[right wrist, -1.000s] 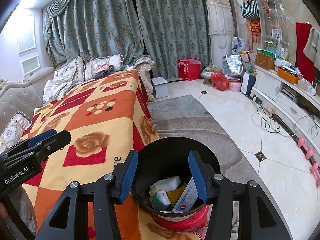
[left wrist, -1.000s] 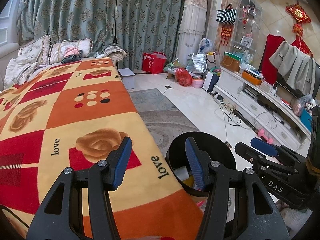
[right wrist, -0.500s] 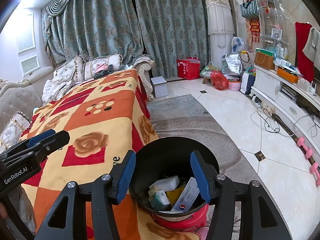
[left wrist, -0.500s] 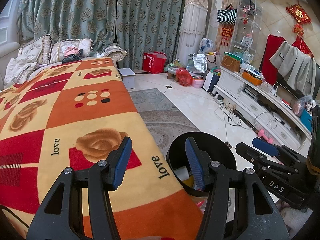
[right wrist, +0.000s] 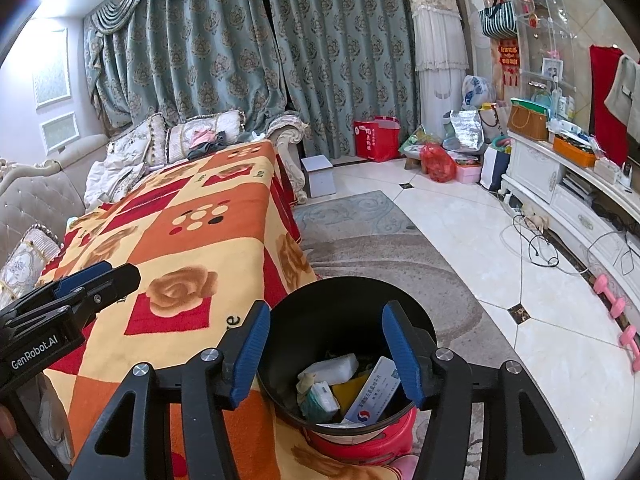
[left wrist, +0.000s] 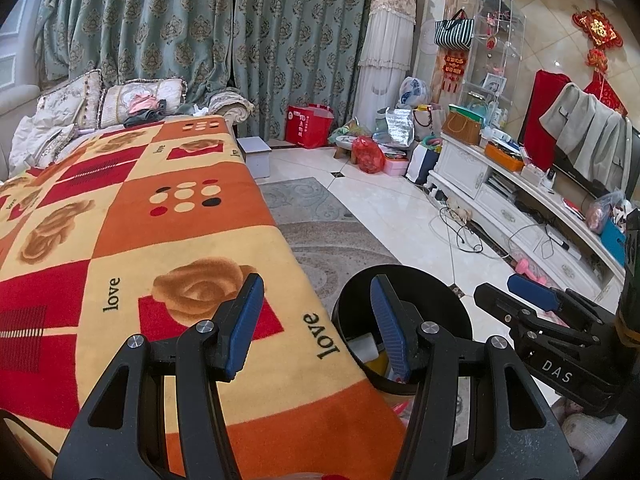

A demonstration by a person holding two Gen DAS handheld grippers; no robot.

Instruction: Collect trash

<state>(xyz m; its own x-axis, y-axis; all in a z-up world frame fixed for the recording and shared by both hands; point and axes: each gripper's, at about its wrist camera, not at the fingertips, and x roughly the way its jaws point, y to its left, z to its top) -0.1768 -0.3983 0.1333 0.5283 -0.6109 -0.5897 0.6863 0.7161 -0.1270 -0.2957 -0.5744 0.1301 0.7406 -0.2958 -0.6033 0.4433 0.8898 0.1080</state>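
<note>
A black round bin stands on a red stool beside the blanket-covered table. In it lie a white packet, a blue and white box and a tissue pack. My right gripper hovers just above the bin's mouth, open, with nothing between its blue pads. My left gripper is open and empty over the table's near corner, by the bin. Each gripper shows in the other's view: the left gripper on the left, the right gripper on the right.
The orange, red and yellow blanket shows no loose items. A sofa with cushions runs behind it. A grey rug, cables, pink dumbbells, a white cabinet and red bags fill the floor side.
The right gripper's jaws have spread a little wider over the bin. Neither hand has shifted, and the left gripper looks the same.
</note>
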